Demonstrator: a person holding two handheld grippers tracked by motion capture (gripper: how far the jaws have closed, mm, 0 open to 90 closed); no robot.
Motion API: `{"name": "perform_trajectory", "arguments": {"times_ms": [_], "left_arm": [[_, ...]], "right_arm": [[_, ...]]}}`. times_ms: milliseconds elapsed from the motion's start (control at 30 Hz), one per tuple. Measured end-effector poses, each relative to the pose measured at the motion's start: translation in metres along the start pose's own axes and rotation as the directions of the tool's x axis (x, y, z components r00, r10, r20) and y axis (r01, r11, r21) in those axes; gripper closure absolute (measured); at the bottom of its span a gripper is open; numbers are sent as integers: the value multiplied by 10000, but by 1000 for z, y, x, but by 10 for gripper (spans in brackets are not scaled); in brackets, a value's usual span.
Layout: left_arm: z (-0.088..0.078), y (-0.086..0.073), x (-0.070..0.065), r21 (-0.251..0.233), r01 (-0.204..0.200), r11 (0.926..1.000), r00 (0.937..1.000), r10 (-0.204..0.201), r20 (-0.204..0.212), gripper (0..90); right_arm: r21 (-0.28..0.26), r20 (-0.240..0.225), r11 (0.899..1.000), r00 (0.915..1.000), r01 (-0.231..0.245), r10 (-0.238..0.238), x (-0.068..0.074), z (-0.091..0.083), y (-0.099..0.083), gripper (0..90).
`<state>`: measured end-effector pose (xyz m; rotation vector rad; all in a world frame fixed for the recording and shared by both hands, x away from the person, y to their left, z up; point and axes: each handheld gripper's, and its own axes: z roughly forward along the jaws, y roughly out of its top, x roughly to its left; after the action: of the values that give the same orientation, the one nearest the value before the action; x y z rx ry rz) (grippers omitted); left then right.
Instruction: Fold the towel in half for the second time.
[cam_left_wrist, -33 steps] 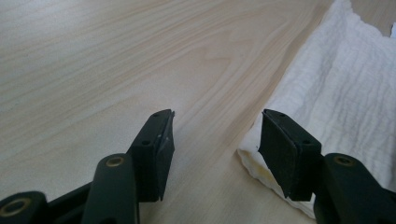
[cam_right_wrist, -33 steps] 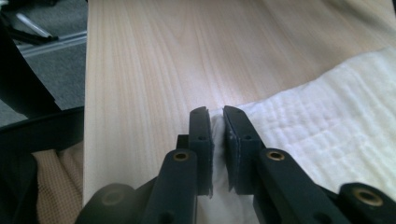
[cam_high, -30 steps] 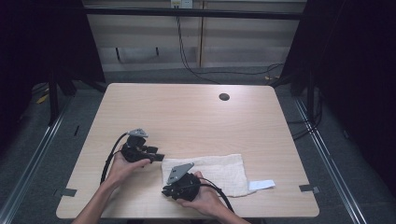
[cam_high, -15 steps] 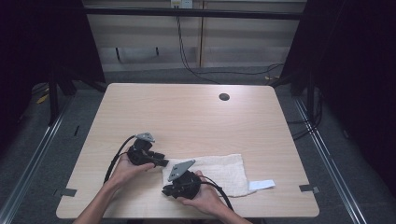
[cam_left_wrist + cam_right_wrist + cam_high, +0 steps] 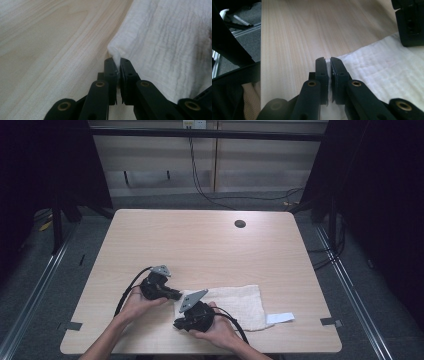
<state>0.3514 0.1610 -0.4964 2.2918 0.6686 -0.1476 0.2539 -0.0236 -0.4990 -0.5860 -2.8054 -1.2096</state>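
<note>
Black jaws of the left gripper point(image 5: 118, 65) have just been closing and now pinch a raised fold at the corner of the white cloth point(image 5: 175, 42), the fabric peaking up between the pads where they press together. In the right gripper view, the right gripper point(image 5: 327, 64) is likewise clamped, with a thin edge of the same cloth point(image 5: 387, 72) caught between its pads at the point where the fabric meets bare wood. Part of the other gripper's black body sits in the upper right corner of that view, just above the cloth. From the high view, the left gripper point(image 5: 176, 295) points toward the cloth's left end from the upper left, and the right gripper point(image 5: 178, 325) meets that same end from below, so both grips sit near each other on the left edge. The cloth point(image 5: 240, 305) lies flat on the near part of the wooden table point(image 5: 200, 245), spreading to the right from the two grippers, with a small white tag point(image 5: 280, 318) sticking out at its lower right corner. Each gripper is held in a hand coming in from the bottom edge, and a black cable loops away from each. A dark round hole point(image 5: 240, 224) marks the table's far side, well apart from the cloth.
</note>
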Motion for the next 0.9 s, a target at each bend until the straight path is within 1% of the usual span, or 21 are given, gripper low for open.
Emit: {"name": "perform_trajectory", "arguments": {"times_ms": [33,67,100,133,167,200,233,267,300,533,567,600,700,767,800,833,867,900], "left_arm": [[0,0,1,-80,100,9999,9998,-99,176,855],[-1,0,3,-127,190,9997,9996,-187,199,855],[-1,0,3,-127,190,9997,9996,-187,199,854],[-3,-1,4,-323,378,9988,9990,-370,270,855],[-3,-1,4,-323,378,9988,9990,-370,270,855],[-5,0,5,-411,437,9982,9985,-422,357,855],[-6,0,4,-443,438,9981,9989,-432,157,855],[-7,0,5,-545,462,9974,9986,-447,286,855],[-8,0,5,-599,508,9969,9983,-489,331,855],[-8,0,6,-701,712,9950,9971,-691,331,854],[-9,0,7,-703,791,9944,9962,-762,429,854],[-9,0,7,-758,834,9936,9958,-802,439,854],[-11,-1,7,-858,828,9929,9959,-793,438,853],[-12,-1,6,-864,768,9933,9969,-752,218,852],[-13,-1,5,-908,842,9923,9964,-840,62,852],[-13,-1,5,-908,842,9923,9964,-840,62,852],[-14,-1,6,-932,847,9920,9964,-843,80,852],[-15,-1,6,-1038,859,9909,9963,-849,142,852]], "right_arm": [[-15,24,10000,10000,-58,58,1,0,0,855],[-12,27,10000,10000,-86,86,1,0,0,856],[-12,27,10000,10000,-86,86,1,0,0,856],[-54,35,10000,10000,-81,81,1,0,0,857],[-54,35,10000,10000,-81,81,1,0,0,857],[-34,42,10000,10000,-46,46,0,-1,0,857],[-137,46,9998,9999,-150,151,-1,-3,0,857],[-137,46,9998,9999,-150,151,-1,-3,0,857],[-118,42,9997,9997,-223,224,-1,-5,1,857],[-177,103,9996,9997,-213,215,-1,-6,1,857],[-197,72,9994,9996,-274,275,-1,-6,1,857],[-306,-6,9989,9994,-345,345,-1,-7,2,857],[-400,-15,9984,9992,-406,406,-2,-10,3,857],[-506,-68,9975,9988,-487,484,-2,-12,4,857],[-570,-5,9973,9989,-463,463,-1,-13,4,857],[-570,-5,9973,9989,-463,463,-1,-13,4,857],[-595,-38,9966,9984,-568,566,-1,-14,5,857],[-660,-29,9964,9986,-537,536,-1,-14,5,857]]}}
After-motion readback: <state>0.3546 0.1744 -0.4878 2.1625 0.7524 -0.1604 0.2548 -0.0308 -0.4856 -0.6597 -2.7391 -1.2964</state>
